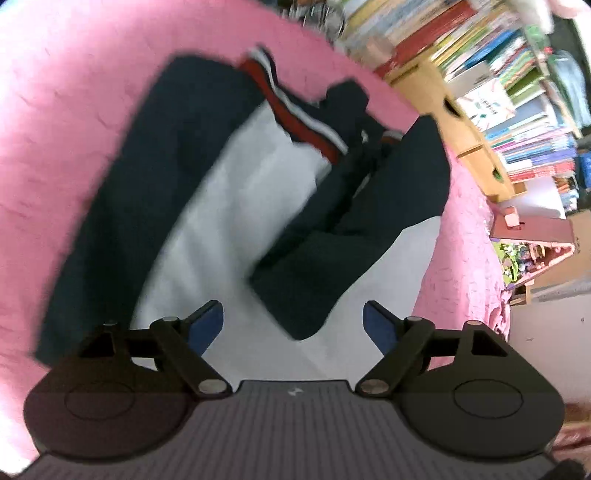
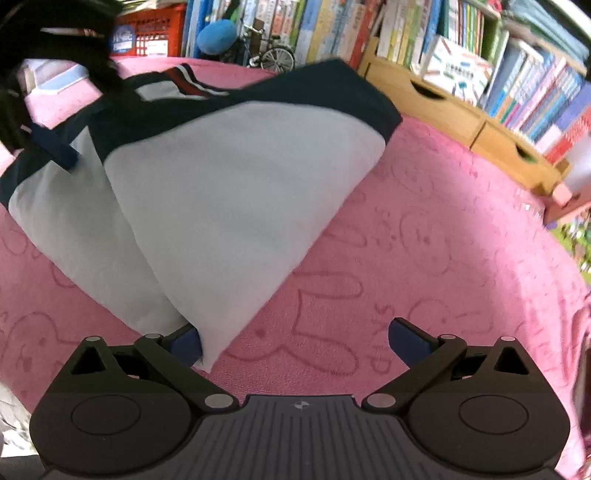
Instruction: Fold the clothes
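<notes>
A: Nearest in the left wrist view: left gripper (image 1: 293,325), fingers spread wide, nothing between the blue pads (image 1: 207,326), hovering over the white body of the shirt (image 1: 236,192).

B: And on the right?

A: Right gripper (image 2: 293,341), likewise spread wide. Left pad (image 2: 186,345) tucked just under the near corner of the white fabric, touching or almost; hard to tell which. Right pad over bare pink blanket (image 2: 443,258), embossed with bunny outlines.

B: Where does the garment lie?

A: Spread on the blanket, white in the middle, navy on the sleeves. In the left view, one navy sleeve (image 1: 122,206) flat along the left side, the other navy sleeve (image 1: 354,229) folded across onto the white front. Further on, red-and-white striped collar (image 1: 295,110) at the far end. In the right view, right half lapped over the left, navy band along the top.

B: Beyond the blanket?

A: Wooden drawer unit (image 2: 443,107), crowded bookshelves (image 2: 517,66) behind it, red crate (image 2: 155,33) at far left, blurred.
</notes>
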